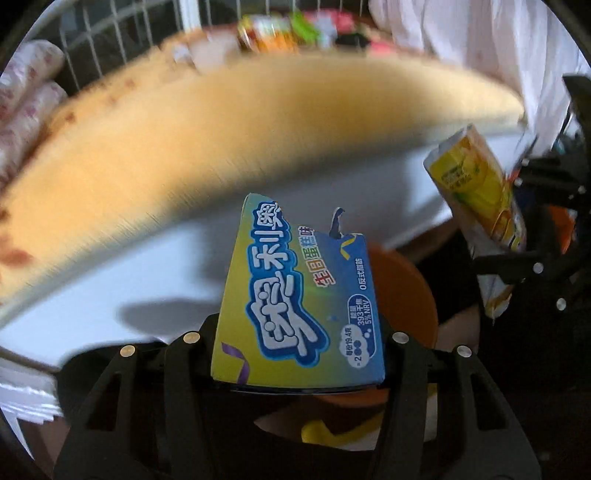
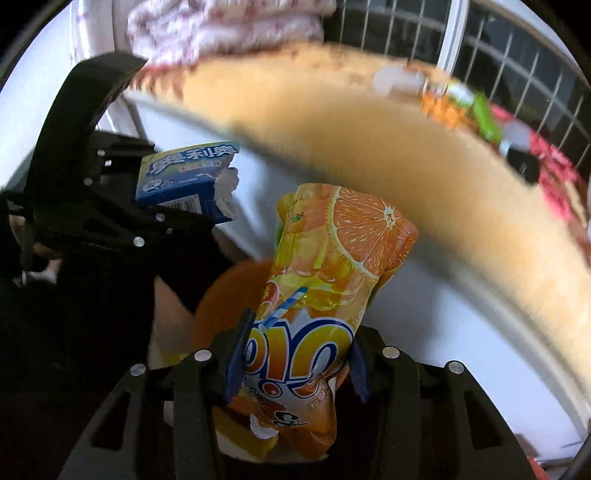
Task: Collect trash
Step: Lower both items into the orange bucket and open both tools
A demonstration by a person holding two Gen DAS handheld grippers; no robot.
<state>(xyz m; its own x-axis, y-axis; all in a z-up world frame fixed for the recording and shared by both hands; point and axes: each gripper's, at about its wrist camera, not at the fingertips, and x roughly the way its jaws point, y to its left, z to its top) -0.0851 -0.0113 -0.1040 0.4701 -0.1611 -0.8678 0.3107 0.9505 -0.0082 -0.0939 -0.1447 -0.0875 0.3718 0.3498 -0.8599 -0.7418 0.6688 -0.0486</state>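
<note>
My left gripper (image 1: pixel 299 350) is shut on a blue and yellow Oreo box (image 1: pixel 295 295), torn at its top edge. The box also shows in the right wrist view (image 2: pixel 184 181), held by the left gripper (image 2: pixel 177 218). My right gripper (image 2: pixel 295 365) is shut on an orange juice pouch (image 2: pixel 325 288) with an orange-slice print. The pouch also shows in the left wrist view (image 1: pixel 476 195), held by the right gripper (image 1: pixel 517 258). Both items hang over an orange bin (image 1: pixel 402 291), which also shows under the pouch in the right wrist view (image 2: pixel 225 295).
A round wooden table (image 1: pixel 221 147) with a white side fills the background, blurred. Colourful packets (image 1: pixel 280 33) lie at its far side. A window grille (image 2: pixel 517 55) is behind. A patterned cloth (image 2: pixel 229 26) lies at the table's edge.
</note>
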